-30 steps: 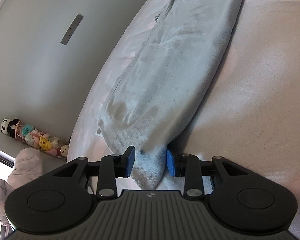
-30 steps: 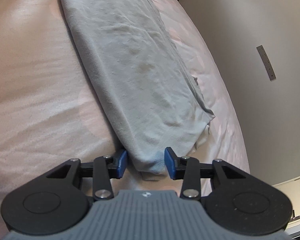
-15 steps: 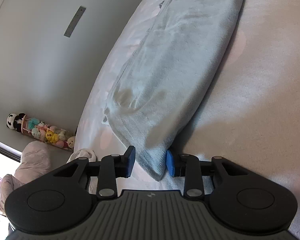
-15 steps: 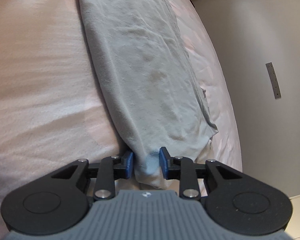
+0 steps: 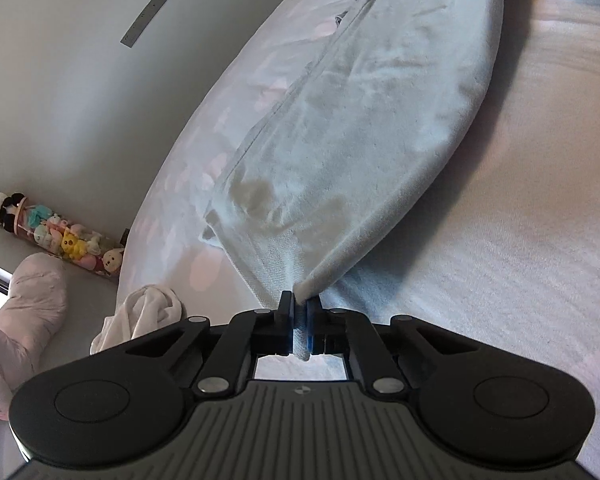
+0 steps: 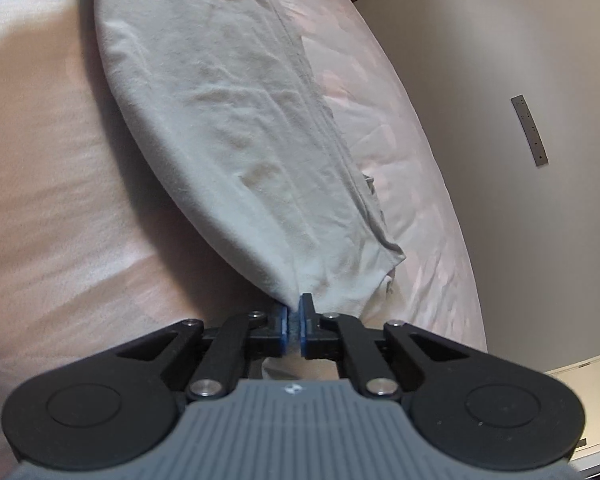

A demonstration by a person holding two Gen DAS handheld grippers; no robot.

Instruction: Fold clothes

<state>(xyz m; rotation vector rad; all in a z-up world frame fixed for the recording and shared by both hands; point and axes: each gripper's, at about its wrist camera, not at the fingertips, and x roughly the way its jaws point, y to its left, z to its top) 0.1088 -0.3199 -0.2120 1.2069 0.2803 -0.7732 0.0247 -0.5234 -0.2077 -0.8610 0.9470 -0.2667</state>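
Note:
A long, folded pale blue-grey garment lies stretched across a bed with a pink sheet. My left gripper is shut on one near corner of the garment and lifts that end slightly off the sheet. In the right wrist view the same garment runs away from me, and my right gripper is shut on its other end corner, also raised a little. The garment hangs taut between the two grips, with a shadow beneath its folded edge.
A white crumpled cloth lies at the bed's edge near the left gripper. A clear tube of plush toys and a pink bundle sit on the grey floor. The bed edge drops off at right in the right wrist view.
Both grippers were open around the garment's end corners; both have now shut on the fabric and raised the ends slightly off the sheet.

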